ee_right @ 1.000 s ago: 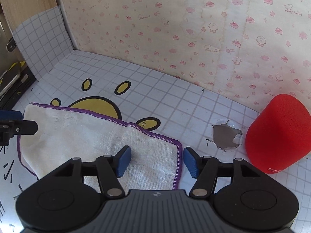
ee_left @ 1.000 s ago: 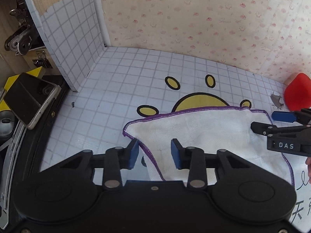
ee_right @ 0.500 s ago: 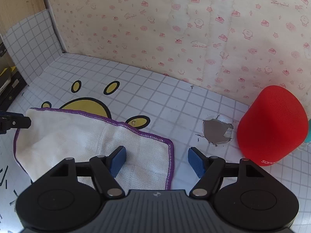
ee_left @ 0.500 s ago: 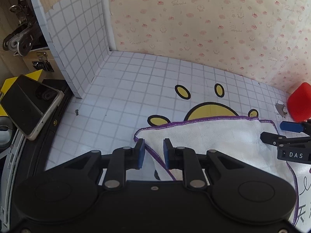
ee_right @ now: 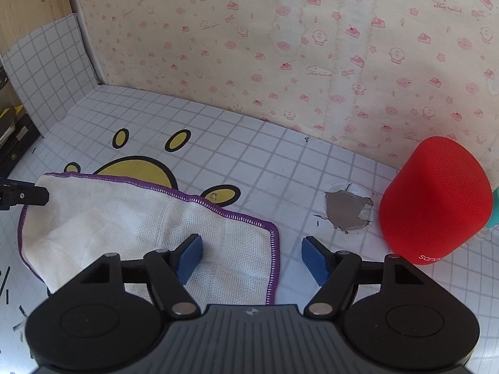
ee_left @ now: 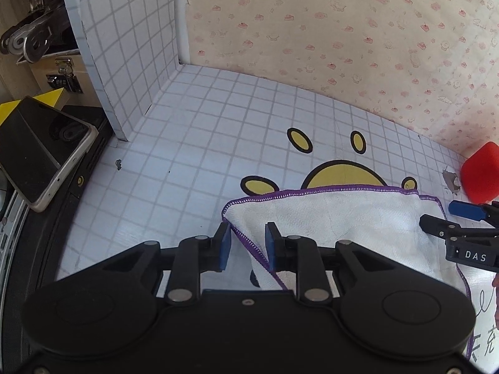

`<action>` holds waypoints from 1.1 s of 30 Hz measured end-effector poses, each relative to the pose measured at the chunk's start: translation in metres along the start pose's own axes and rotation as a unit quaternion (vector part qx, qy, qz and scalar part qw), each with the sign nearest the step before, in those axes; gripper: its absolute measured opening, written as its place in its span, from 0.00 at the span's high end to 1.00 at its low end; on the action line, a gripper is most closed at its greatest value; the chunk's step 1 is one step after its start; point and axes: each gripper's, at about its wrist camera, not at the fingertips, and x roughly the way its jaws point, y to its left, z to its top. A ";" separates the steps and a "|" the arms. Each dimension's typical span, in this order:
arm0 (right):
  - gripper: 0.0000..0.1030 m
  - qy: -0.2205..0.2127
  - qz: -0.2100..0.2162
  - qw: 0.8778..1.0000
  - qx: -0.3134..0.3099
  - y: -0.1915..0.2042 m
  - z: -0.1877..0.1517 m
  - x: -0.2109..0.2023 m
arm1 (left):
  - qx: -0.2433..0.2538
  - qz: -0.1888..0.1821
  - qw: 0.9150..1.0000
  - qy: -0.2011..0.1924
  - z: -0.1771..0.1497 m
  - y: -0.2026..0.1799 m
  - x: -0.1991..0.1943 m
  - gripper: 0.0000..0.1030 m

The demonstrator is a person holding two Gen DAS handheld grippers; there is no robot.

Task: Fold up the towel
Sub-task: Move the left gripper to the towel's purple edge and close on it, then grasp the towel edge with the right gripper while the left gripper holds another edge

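A white towel (ee_left: 327, 218) with a purple stitched edge lies spread on the grid-patterned table, over a yellow cartoon print. My left gripper (ee_left: 247, 246) hangs over the towel's left corner. Its jaws stand narrowly open, and the purple edge runs between the blue pads (ee_left: 225, 244) without being pinched. My right gripper (ee_right: 252, 257) is wide open over the towel's (ee_right: 124, 218) right corner, one pad above the cloth and the other above bare table. Each gripper shows at the edge of the other's view: the right gripper (ee_left: 436, 215) and the left gripper (ee_right: 25, 193).
A red speaker (ee_right: 433, 199) stands at the right near the wallpapered back wall, with a torn patch (ee_right: 346, 212) in the table cover beside it. A grid-covered side panel (ee_left: 124, 46) bounds the left. A phone (ee_left: 37, 152) lies on dark equipment beyond the table's left edge.
The left gripper's jaws have narrowed around the towel's left edge, and it has shifted slightly left. The right gripper has stayed wide open over the right corner.
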 end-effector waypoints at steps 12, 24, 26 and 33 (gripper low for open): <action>0.35 0.000 0.014 0.999 0.030 -0.005 0.003 -0.001 | 0.020 0.033 0.999 -0.011 0.012 0.000 -0.001 0.55; 0.71 -0.012 0.009 1.000 -0.003 0.006 0.006 0.002 | 0.031 0.013 0.999 0.014 0.011 -0.005 0.014 0.81; 0.80 -0.012 0.010 1.000 -0.002 0.005 0.006 0.002 | 0.038 0.007 0.999 0.015 0.010 -0.007 0.014 0.87; 0.91 -0.013 0.015 1.000 0.012 0.000 0.003 0.000 | 0.044 0.000 0.999 0.013 0.009 -0.011 0.011 0.92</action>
